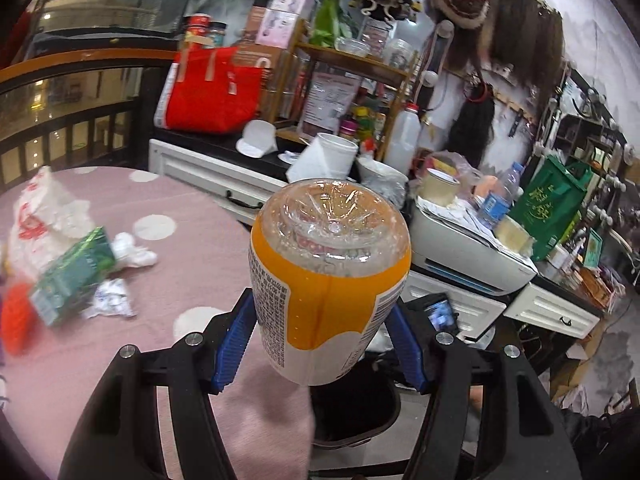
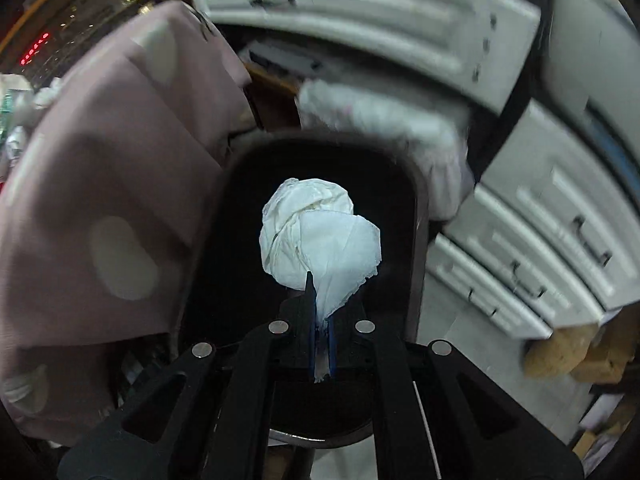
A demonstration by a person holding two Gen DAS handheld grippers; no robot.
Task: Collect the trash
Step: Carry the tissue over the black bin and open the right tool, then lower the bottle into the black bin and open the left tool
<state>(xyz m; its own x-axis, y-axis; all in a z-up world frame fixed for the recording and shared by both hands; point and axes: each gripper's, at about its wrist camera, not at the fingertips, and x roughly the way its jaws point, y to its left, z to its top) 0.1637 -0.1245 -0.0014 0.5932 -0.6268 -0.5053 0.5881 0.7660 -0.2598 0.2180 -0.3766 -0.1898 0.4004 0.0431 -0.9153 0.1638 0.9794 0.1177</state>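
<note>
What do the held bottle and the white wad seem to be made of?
Bottle: likely clear glossy plastic, since its moulded base shows highlights, with a printed orange and white film label. White wad: probably matte tissue paper, crumpled with soft creases and a ragged edge.

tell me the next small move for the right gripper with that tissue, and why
Probably open the right gripper and let go. Its jaws pinch a corner of the crumpled tissue, which hangs directly over the dark bin opening, so it should drop inside.
</note>
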